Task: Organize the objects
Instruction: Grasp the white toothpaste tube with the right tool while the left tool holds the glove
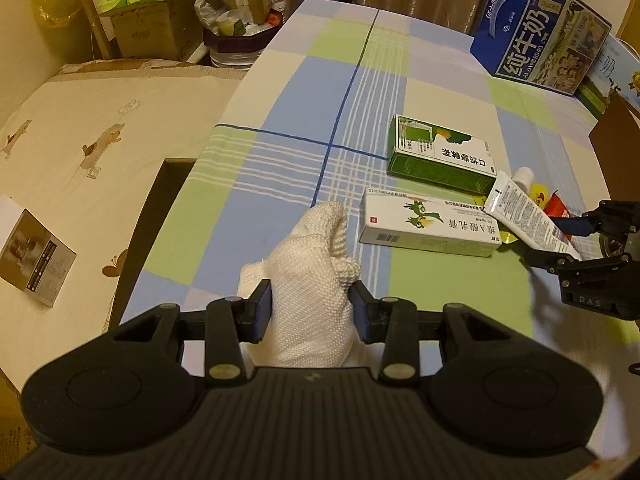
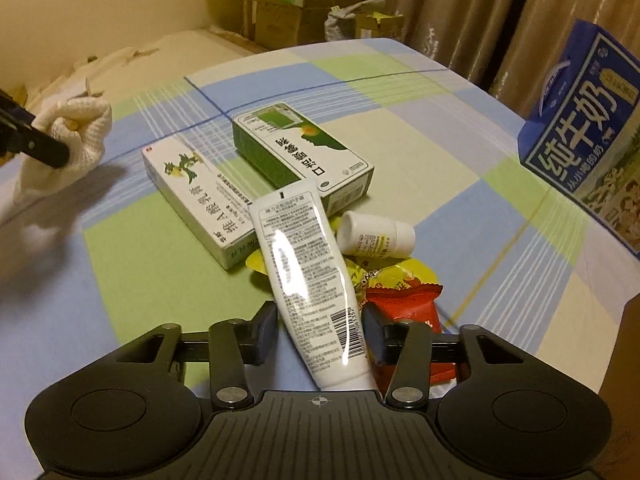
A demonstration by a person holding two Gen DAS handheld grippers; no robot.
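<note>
While the left tool [image 1: 312,312] pinches the white cloth [image 1: 312,280], the right tool [image 2: 320,334], closed around the tube [image 2: 308,280], should lift straight, clearing the red packet [image 2: 404,308].

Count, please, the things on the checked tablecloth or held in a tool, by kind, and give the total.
Flat medicine boxes: 2, green box, white box
Milk cartons: 2
Tubes: 1, white tube
Small bottles: 1
Snack packets: 2, yellow packet, red packet
Cloths: 1, white cloth
Total: 9

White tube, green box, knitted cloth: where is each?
White tube [image 2: 308,280]: right wrist view, printed middle.
Green box [image 1: 436,156]: left wrist view, top face.
Knitted cloth [image 1: 316,280]: left wrist view, bunched middle.
</note>
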